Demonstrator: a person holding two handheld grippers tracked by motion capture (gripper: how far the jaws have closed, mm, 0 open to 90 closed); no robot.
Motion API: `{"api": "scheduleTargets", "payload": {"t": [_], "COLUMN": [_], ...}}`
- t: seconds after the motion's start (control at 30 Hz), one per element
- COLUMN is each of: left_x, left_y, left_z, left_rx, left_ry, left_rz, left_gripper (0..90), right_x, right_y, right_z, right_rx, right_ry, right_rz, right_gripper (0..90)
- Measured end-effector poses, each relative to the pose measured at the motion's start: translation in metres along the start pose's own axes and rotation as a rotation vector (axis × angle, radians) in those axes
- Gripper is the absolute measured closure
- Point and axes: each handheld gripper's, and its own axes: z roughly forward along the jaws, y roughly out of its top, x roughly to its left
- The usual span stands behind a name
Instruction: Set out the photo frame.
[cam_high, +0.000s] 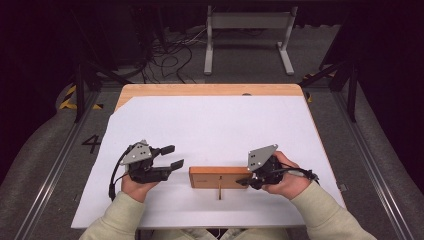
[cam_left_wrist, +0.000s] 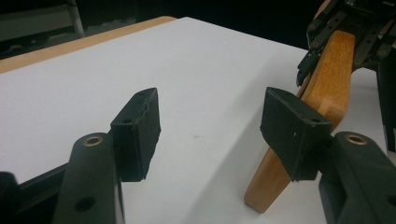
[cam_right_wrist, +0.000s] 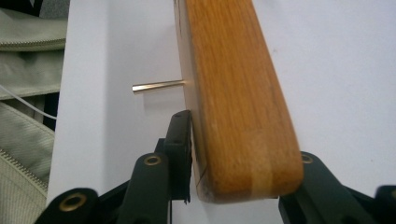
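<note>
A flat wooden block (cam_high: 215, 177) stands on edge on the white sheet (cam_high: 215, 125), near the front of the table. A thin metal rod (cam_high: 219, 192) sticks out of its near face toward the person. My right gripper (cam_high: 245, 178) is shut on the block's right end. In the right gripper view its jaws press both faces of the block (cam_right_wrist: 238, 93), with the rod (cam_right_wrist: 156, 86) beyond the left jaw. My left gripper (cam_high: 175, 156) stands open just left of the block, with nothing in it. In the left gripper view the block (cam_left_wrist: 327, 79) lies just past the right jaw.
The white sheet covers a wooden tabletop (cam_high: 210, 90), whose bare edge shows at the back. Beyond it, on the floor, are a grey metal stand (cam_high: 247, 22) and loose cables (cam_high: 170, 55). Pale sleeves (cam_high: 325, 215) come in from the bottom.
</note>
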Motion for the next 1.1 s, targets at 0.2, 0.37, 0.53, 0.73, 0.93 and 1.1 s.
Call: {"api": "scheduleTargets", "payload": {"t": [0.2, 0.37, 0.53, 0.73, 0.93, 1.1], "left_x": [0.001, 0.001, 0.0, 0.001, 0.0, 0.002], "left_y": [-0.001, -0.001, -0.002, -0.002, -0.003, -0.003], "left_z": [0.0, 0.002, 0.004, 0.004, 0.006, 0.008], "left_rx": [0.008, 0.021, 0.022, 0.025, 0.038, 0.043], "left_ry": [0.0, -0.002, -0.003, -0.002, -0.004, -0.007], "left_rz": [-0.015, -0.001, -0.003, -0.005, -0.012, -0.015], "left_gripper": [37.4, 37.1, 37.1, 37.0, 36.6, 36.5], "right_x": [0.01, 0.023, 0.028, 0.03, 0.026, 0.026], "right_y": [-0.001, -0.002, -0.003, -0.005, -0.027, -0.042], "right_z": [-0.002, 0.0, -0.001, -0.003, -0.007, -0.007], "right_rx": [0.003, 0.018, 0.011, -0.002, 0.045, 0.104], "right_ry": [-0.001, 0.013, 0.011, 0.003, -0.024, -0.02], "right_rz": [-0.046, -0.089, -0.089, -0.064, 0.029, 0.093], "right_gripper": [67.3, 62.0, 59.1, 52.2, 53.2, 69.0]}}
